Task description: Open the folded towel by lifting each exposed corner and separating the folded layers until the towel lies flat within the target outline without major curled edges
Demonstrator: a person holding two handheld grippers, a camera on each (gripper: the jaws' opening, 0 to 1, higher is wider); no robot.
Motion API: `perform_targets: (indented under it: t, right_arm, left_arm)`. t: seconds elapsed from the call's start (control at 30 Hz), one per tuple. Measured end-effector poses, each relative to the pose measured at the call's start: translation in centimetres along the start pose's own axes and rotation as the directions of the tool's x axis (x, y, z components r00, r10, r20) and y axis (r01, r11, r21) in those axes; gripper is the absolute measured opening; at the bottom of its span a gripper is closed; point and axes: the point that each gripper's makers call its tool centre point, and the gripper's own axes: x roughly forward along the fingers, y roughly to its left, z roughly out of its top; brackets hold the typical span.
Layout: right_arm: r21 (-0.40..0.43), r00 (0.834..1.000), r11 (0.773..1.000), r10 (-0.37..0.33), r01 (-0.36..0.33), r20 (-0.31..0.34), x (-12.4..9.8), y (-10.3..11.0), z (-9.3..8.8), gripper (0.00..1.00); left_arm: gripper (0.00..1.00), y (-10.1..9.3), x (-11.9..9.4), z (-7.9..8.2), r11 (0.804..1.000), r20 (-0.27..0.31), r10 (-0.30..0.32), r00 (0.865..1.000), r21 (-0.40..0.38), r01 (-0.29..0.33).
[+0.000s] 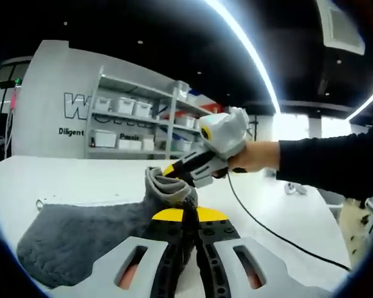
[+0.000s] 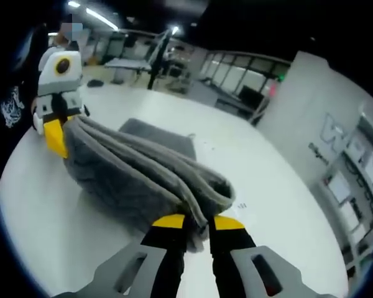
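Two low, close gripper-mounted views facing each other across one towel.

The left gripper view looks along its jaws over the white desk (image 1: 62, 180) toward wall shelves (image 1: 137, 124), the right hand-held gripper (image 1: 181, 171) just ahead. The right gripper view looks back across the desk, the left hand-held gripper (image 2: 55, 138) at the far end. Both share the grey towel (image 1: 81, 233).

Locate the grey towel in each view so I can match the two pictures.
Left gripper view: the grey towel spreads over the lower left on the white table, one edge pinched in the left claw and another in the right claw.
Right gripper view: the towel hangs across the centre, stretched between the right claw at the bottom and the left claw at upper left.
Shared landmark: the white table.
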Motion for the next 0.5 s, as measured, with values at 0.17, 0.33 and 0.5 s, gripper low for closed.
perform_targets:
  t: [0.17,0.33,0.5]
  right_arm:
    - [0.001,1.0,1.0,-0.007,0.007,0.0,-0.1,0.0,0.0,0.1]
    - [0.026,1.0,1.0,-0.002,0.002,-0.005,-0.3,0.4,-0.6,0.1]
    - [0.045,1.0,0.999,-0.003,0.004,-0.01,-0.7,0.8,-1.5,0.1]
  left_arm:
    - [0.02,-0.2,0.2,0.0,0.999,-0.002,0.003,1.0,0.04,-0.003]
    - [0.02,-0.6,0.2,-0.5,0.998,-0.012,-0.008,1.0,0.06,0.009]
    - [0.02,-1.0,0.3,-1.0,0.996,-0.022,-0.017,1.0,0.083,0.019]
